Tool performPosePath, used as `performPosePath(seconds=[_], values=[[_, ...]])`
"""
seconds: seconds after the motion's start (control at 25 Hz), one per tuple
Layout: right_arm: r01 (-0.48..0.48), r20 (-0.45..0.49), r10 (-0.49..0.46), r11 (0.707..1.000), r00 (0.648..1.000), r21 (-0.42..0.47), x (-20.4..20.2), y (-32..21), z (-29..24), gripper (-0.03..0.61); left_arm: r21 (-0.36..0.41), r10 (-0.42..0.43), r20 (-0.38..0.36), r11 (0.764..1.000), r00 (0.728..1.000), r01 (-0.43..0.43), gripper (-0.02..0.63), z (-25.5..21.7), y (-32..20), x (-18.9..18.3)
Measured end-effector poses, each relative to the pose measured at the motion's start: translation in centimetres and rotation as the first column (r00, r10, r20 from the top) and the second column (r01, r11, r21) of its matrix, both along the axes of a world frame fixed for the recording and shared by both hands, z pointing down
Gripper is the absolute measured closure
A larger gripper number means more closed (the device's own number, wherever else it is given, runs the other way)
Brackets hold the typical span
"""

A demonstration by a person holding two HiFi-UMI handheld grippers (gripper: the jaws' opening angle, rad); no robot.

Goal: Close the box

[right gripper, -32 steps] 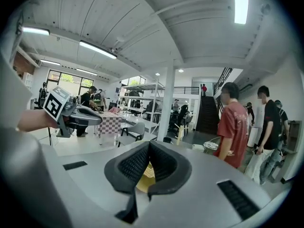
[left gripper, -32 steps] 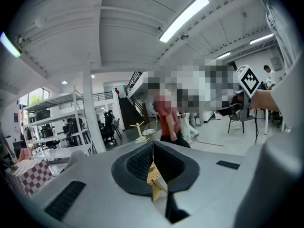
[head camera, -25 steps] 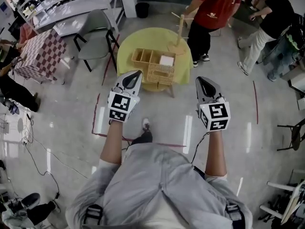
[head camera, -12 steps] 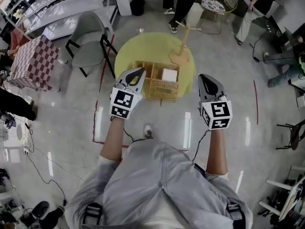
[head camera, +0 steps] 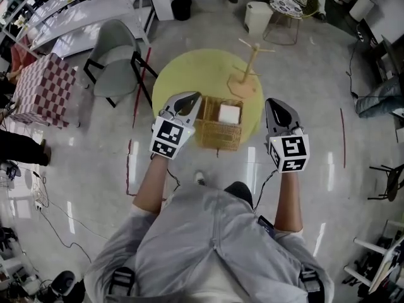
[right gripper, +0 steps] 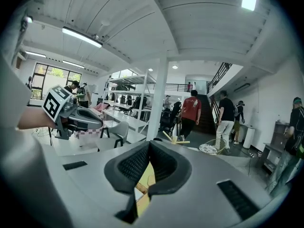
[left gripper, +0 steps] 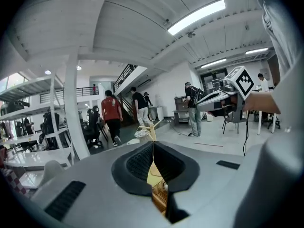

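Progress: hardly begun, by my judgement. The wicker box (head camera: 221, 130) stands with its top open and a white block (head camera: 228, 113) shows inside.
Box: at the near edge of the round yellow table (head camera: 183, 74), between my two grippers.
Left gripper (head camera: 191, 98): jaws together with nothing in them. It sits at the box's left side, and I cannot tell whether it touches the wicker.
Right gripper (head camera: 276, 103): jaws together and empty, by the table's right edge and clear of the box.
Left to do: find the lid or flap, which I cannot make out from here, bring it over the top and press it shut.
Table: apart from the box, only a wooden peg stand (head camera: 248, 68) towards the far right edge.
Room: the floor is glossy and pale, marked with red tape lines (head camera: 129, 163). A grey chair (head camera: 117, 55) stands by the table's left edge, and a checked cloth-covered table (head camera: 44, 81) is further left. Shelving runs along the far left, and people (left gripper: 112, 113) stand and walk in the distance.
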State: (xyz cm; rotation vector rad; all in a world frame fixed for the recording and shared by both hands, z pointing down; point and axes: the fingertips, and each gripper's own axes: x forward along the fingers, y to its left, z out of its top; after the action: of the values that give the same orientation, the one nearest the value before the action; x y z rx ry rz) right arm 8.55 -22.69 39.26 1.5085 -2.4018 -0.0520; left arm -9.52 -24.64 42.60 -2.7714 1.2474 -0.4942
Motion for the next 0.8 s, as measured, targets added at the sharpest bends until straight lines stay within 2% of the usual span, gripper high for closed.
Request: performPosePath(seconds=[0.24, 0.44, 0.6, 0.72, 0.8], values=[[0.038, 0.015, -0.037, 0.998, 0.999, -0.044, 3.1, -1.6, 1.0, 0.555, -0.059, -0.054, -0.014, 0.997, 0.998, 0.053, 0.583, 1.0, -1.2, 2.4], [0.099, 0.011, -0.099, 0.991, 0.995, -0.091, 4.2, -3.3, 2.3, 0.555, -0.138, -0.127, -0.036, 0.983, 0.991, 0.121, 0.583, 3.3, -2.1, 2.8], [0.154, 0.005, -0.155, 0.976, 0.988, -0.155, 4.7, -2.7, 5.2, 0.555, -0.247, -0.182, -0.022, 0.954, 0.983, 0.172, 0.581, 7.0, 0.3, 3.8], [0.173, 0.018, -0.173, 0.967, 0.985, -0.188, 4.6, -2.6, 7.3, 0.555, -0.305, -0.2, 0.005, 0.933, 0.98, 0.192, 0.511, 10.1, 1.6, 4.3], [0.191, 0.026, -0.189, 0.958, 0.982, -0.213, 3.9, -2.4, 8.9, 0.555, -0.345, -0.223, 0.013, 0.914, 0.975, 0.214, 0.509, 12.7, 2.7, 3.8]])
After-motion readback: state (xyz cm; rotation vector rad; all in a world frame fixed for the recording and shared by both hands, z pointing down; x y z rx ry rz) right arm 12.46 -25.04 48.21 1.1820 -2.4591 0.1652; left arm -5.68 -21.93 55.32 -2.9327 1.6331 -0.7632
